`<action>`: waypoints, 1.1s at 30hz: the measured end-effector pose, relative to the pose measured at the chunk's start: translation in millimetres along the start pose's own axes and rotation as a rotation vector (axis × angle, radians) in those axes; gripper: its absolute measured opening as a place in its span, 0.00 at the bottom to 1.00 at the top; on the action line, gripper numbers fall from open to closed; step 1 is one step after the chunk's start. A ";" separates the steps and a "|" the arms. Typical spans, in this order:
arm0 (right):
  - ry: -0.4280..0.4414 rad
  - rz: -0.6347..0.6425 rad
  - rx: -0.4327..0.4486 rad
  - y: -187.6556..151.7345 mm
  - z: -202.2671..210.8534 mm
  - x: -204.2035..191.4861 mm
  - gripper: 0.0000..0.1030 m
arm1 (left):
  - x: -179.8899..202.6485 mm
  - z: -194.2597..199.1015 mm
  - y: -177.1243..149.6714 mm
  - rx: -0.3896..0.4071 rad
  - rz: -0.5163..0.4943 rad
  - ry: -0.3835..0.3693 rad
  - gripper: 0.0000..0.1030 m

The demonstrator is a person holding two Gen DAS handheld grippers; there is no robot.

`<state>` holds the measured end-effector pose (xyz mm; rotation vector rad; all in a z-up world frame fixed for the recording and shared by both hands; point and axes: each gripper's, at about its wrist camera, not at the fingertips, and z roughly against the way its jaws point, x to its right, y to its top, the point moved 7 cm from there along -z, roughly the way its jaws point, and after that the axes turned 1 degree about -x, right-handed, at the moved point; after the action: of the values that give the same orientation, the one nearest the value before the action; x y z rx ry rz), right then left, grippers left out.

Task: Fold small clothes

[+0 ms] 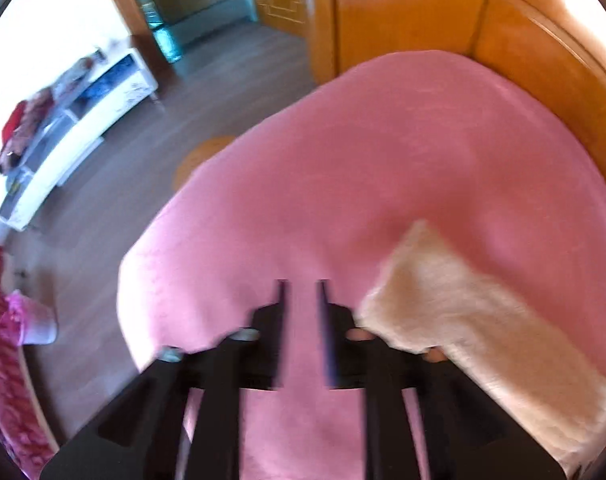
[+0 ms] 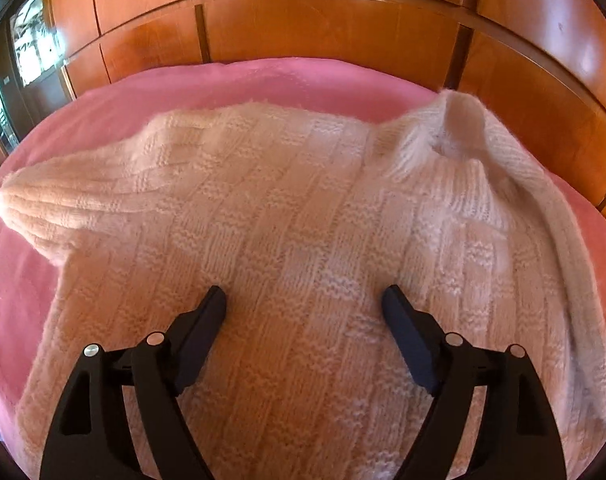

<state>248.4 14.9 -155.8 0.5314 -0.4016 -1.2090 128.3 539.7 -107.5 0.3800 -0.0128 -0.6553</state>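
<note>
Pink bed (image 2: 263,84) carries everything here, wooden headboard (image 2: 323,28) behind it. A cream knit sweater (image 2: 303,208) lies flat on it, spread under and ahead of the right jaws, just right of the left ones.

Pink bedspread (image 1: 343,160) lies bare left of sweater (image 2: 303,220); wooden headboard (image 2: 323,28) blocks beyond.
</note>
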 end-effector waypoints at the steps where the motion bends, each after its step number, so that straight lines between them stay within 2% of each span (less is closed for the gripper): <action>1: -0.004 -0.006 0.003 -0.5 2.5 0.5 0.78 | -1.2 2.4 -4.3 0.011 0.011 -0.018 0.34; 3: -0.017 -0.013 0.020 -5.7 16.6 1.4 0.79 | 4.9 16.6 -21.5 0.048 -0.018 -0.080 0.34; 4: 0.008 -0.011 0.031 -10.7 26.7 -1.9 0.79 | 13.7 24.1 -31.7 0.060 -0.047 -0.124 0.34; 7: 0.019 0.010 0.050 -29.4 49.2 -7.0 0.81 | 59.0 59.4 -100.0 0.044 -0.230 -0.429 0.34; 8: 0.015 0.009 0.050 -37.7 55.0 -6.4 0.81 | 82.2 76.0 -135.3 0.024 -0.319 -0.586 0.34; 11: 0.021 -0.037 0.019 -62.8 65.9 2.7 0.81 | 129.5 109.4 -232.0 -0.077 -0.497 -0.875 0.34; 15: -0.046 -0.115 0.019 -101.5 100.4 52.3 0.82 | 164.8 133.5 -332.5 -0.257 -0.588 -1.118 0.34; 17: -0.096 -0.187 0.018 -129.2 124.6 93.9 0.82 | 172.2 141.4 -371.7 -0.294 -0.641 -1.156 0.34; 19: -0.154 -0.241 0.018 -157.0 147.9 128.1 0.84 | 170.8 145.6 -399.3 -0.323 -0.654 -1.193 0.51; 21: -0.221 -0.296 0.006 -189.8 170.6 163.9 0.84 | 164.4 143.6 -411.8 -0.321 -0.632 -1.199 0.54; 22: -0.232 -0.320 -0.001 -203.6 179.3 176.5 0.85 | 162.7 143.0 -417.7 -0.330 -0.623 -1.202 0.54; 24: -0.155 -0.382 -0.027 -232.9 193.3 190.2 0.84 | 155.4 142.1 -431.0 -0.360 -0.597 -1.217 0.54; 26: -0.027 -0.441 -0.028 -252.7 201.3 187.5 0.73 | 152.5 145.2 -441.2 -0.374 -0.609 -1.230 0.49; 27: 0.000 -0.440 -0.025 -259.2 205.0 182.6 0.63 | 152.8 142.3 -437.6 -0.369 -0.623 -1.232 0.32; 28: 0.011 -0.432 -0.025 -260.4 206.3 178.7 0.48 | 154.7 146.0 -437.6 -0.353 -0.639 -1.229 0.13; 29: 0.037 -0.426 -0.030 -263.1 207.7 172.0 0.38 | 154.4 149.1 -432.1 -0.330 -0.646 -1.227 0.10; 30: 0.065 -0.422 -0.034 -260.9 207.8 166.6 0.15 | 154.3 158.0 -426.0 -0.297 -0.652 -1.236 0.09; 31: 0.094 -0.418 -0.035 -258.5 210.5 161.0 0.11 | 153.5 169.1 -417.4 -0.265 -0.663 -1.251 0.07; 33: 0.144 -0.410 0.014 -246.2 229.1 155.6 0.10 | 151.2 191.5 -403.7 -0.203 -0.692 -1.275 0.05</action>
<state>-20.9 -235.8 -111.9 0.7322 -0.1812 -1.5501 -15.4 90.9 -86.1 -0.3062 -1.0590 -1.4810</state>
